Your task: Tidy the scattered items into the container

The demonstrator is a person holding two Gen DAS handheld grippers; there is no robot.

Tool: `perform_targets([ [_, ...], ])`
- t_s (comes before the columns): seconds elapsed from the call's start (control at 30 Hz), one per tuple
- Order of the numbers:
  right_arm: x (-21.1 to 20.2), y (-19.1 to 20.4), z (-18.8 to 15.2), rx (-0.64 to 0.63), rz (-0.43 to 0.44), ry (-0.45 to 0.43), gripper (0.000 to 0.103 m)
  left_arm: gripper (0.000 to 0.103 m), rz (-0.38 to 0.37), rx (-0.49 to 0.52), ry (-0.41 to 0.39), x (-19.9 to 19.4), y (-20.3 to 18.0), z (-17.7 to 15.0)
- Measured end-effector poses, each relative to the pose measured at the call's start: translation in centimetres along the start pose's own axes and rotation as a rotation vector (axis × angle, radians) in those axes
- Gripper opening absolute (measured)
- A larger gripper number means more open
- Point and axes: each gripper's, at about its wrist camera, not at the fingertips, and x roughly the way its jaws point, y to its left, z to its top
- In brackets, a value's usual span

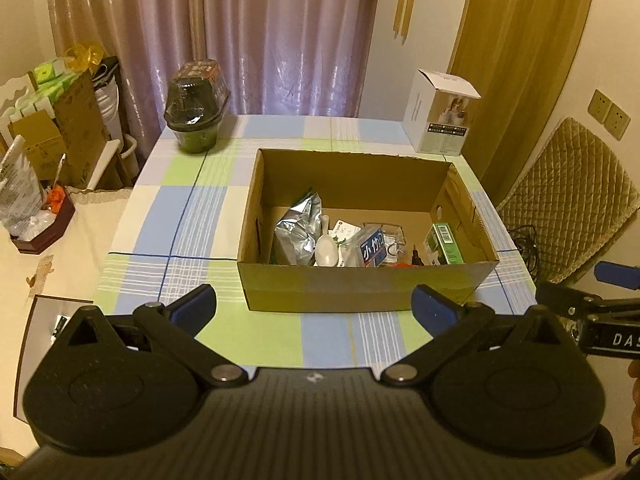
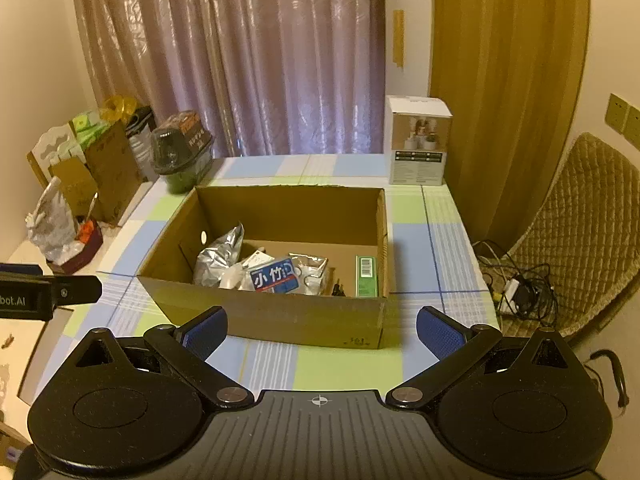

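Observation:
An open cardboard box (image 1: 360, 284) (image 2: 280, 316) stands on the checked tablecloth. Inside lie a silver foil pouch (image 1: 298, 232) (image 2: 220, 258), a white spoon (image 1: 327, 250), a blue-labelled clear packet (image 1: 372, 250) (image 2: 274, 278), a green carton (image 1: 444, 244) (image 2: 366, 276) and small dark bits. My left gripper (image 1: 316, 306) is open and empty, just in front of the box. My right gripper (image 2: 322, 332) is open and empty, also in front of the box; it shows at the right edge of the left wrist view (image 1: 600, 308).
A dark lidded bowl (image 1: 198, 108) (image 2: 182, 156) stands at the table's far left. A white product box (image 1: 440, 114) (image 2: 418, 140) stands at the far right. A quilted chair (image 2: 580, 232) and cables (image 2: 516, 284) are to the right. Boxes and bags (image 1: 48, 140) crowd the left.

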Motion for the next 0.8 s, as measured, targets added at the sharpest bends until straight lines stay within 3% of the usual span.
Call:
perform_targets([
  [0.8, -5.1, 1.8, -1.6, -0.022, -0.002, -0.022, 0.103, 0.102, -0.017, -0.003, -0.034, -5.2, -0.8, -3.0],
])
